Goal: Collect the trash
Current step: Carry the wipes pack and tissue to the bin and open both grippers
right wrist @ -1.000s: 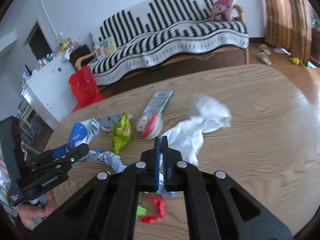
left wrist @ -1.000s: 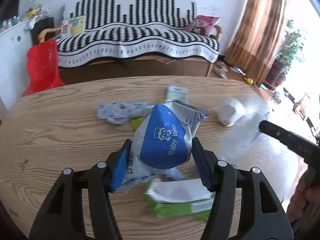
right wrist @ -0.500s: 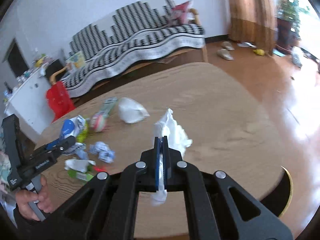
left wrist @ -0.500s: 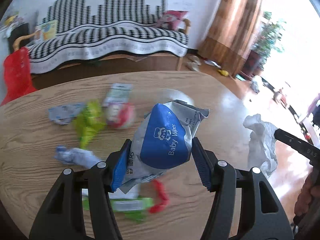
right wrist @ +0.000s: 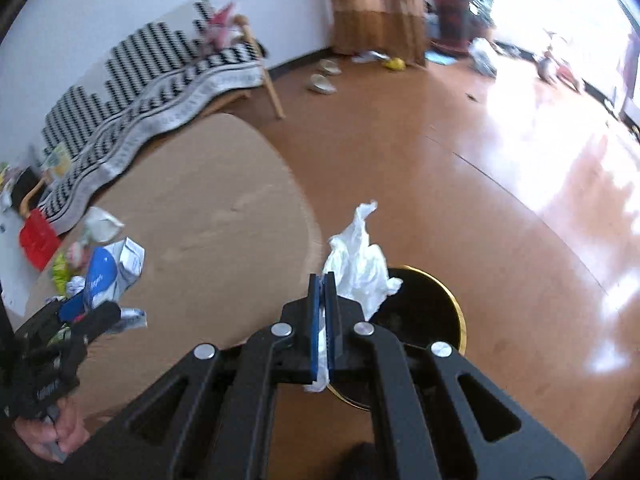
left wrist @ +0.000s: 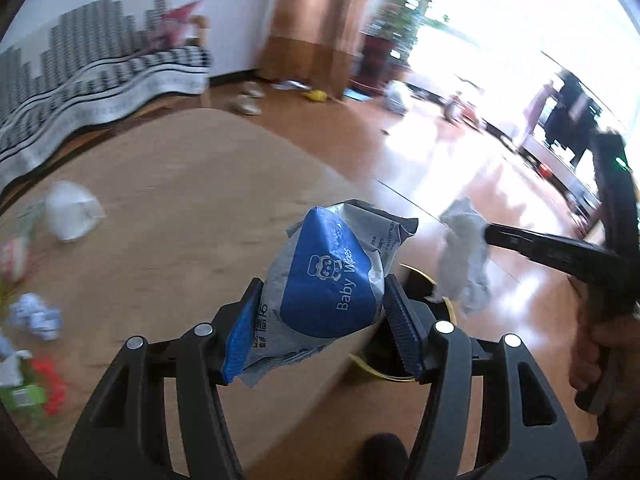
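Left gripper [left wrist: 320,320]: jaws part-open, clamped across baby wipes pack [left wrist: 332,272], held above table edge [left wrist: 280,160] with bin [left wrist: 404,304] showing at 3 o'clock of pack. Right gripper [right wrist: 325,312]: jaws fully closed, pinching white plastic wrapper [right wrist: 360,264] over bin rim [right wrist: 452,300] at 4 o'clock. Risks: release short of opening, dropping pack onto table or floor; light wrapper clinging to pads or drifting past rim; collision of both grippers over small opening. More litter at 9 o'clock on table.
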`<state>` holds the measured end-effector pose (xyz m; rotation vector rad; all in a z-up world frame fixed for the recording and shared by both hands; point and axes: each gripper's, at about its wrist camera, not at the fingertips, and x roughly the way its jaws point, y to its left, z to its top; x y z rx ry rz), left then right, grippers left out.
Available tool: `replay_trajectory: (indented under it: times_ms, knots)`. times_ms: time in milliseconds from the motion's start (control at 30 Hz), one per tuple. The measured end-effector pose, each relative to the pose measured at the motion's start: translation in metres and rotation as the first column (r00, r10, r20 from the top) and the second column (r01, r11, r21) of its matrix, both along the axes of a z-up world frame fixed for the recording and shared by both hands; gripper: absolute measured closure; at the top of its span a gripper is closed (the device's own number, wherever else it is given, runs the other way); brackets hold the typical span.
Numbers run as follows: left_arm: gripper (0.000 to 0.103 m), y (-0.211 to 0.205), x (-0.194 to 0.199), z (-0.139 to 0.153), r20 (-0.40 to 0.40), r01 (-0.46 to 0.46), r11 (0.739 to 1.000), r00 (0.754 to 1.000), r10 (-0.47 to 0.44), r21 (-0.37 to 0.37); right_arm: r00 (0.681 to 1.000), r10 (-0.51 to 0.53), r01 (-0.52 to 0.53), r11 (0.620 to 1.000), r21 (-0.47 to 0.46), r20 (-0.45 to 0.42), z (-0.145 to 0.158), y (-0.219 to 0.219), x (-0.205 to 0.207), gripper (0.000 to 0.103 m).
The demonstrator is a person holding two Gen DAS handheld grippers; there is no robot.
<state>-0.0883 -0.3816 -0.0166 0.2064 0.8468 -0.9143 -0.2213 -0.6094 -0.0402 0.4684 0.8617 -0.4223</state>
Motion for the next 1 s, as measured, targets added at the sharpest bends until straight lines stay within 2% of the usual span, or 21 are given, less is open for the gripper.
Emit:
replay_trajectory:
  times_ms: [133, 267, 667, 700, 767, 800, 833, 900, 1000]
  knots:
    - [0.044, -0.036, -0.027, -0.015, -0.006, 0.088, 0.996, 0.996, -0.088, 0.014, 0.997, -0.047, 0.049, 0.998, 0.028, -0.055, -0.022, -0.029, -0.019, 0.100]
    - [0.044, -0.056, -0.041, -0.026, -0.013, 0.130, 0.991, 0.991, -0.130, 0.028, 0.992, -0.068, 0.075, 0.995, 0.063, -0.101, -0.042, -0.046, -0.027, 0.100]
    - [0.044, -0.068, -0.033, -0.036, -0.035, 0.122, 0.992, 0.992, -0.121, 0.041, 0.988, -0.086, 0.100, 0.989, 0.110, -0.130, -0.056, -0.052, -0.017, 0.099]
    - [0.044, -0.069, -0.032, -0.037, -0.038, 0.123, 0.992, 0.992, -0.121, 0.041, 0.987, -0.087, 0.103, 0.988, 0.113, -0.135, -0.057, -0.053, -0.016, 0.095]
    - [0.044, -0.070, -0.034, -0.039, -0.042, 0.125, 0.991, 0.991, -0.124, 0.043, 0.985, -0.097, 0.113, 0.987, 0.111, -0.140, -0.057, -0.053, -0.014, 0.061]
    - [0.044, -0.072, -0.034, -0.040, -0.043, 0.127, 0.991, 0.991, -0.125, 0.044, 0.984, -0.112, 0.127, 0.987, 0.102, -0.136, -0.055, -0.053, -0.016, 0.023]
    - [0.044, -0.073, -0.035, -0.040, -0.043, 0.130, 0.991, 0.991, -0.128, 0.044, 0.984, -0.131, 0.142, 0.986, 0.083, -0.124, -0.051, -0.054, -0.017, 0.016]
    - [0.044, -0.078, -0.036, -0.042, -0.044, 0.137, 0.989, 0.990, -0.135, 0.045, 0.982, -0.159, 0.165, 0.984, 0.061, -0.098, -0.043, -0.058, -0.026, 0.016]
    - [0.044, -0.086, -0.040, -0.044, -0.046, 0.161, 0.986, 0.986, -0.159, 0.044, 0.977, -0.203, 0.208, 0.975, 0.080, -0.064, -0.037, -0.064, -0.035, 0.016]
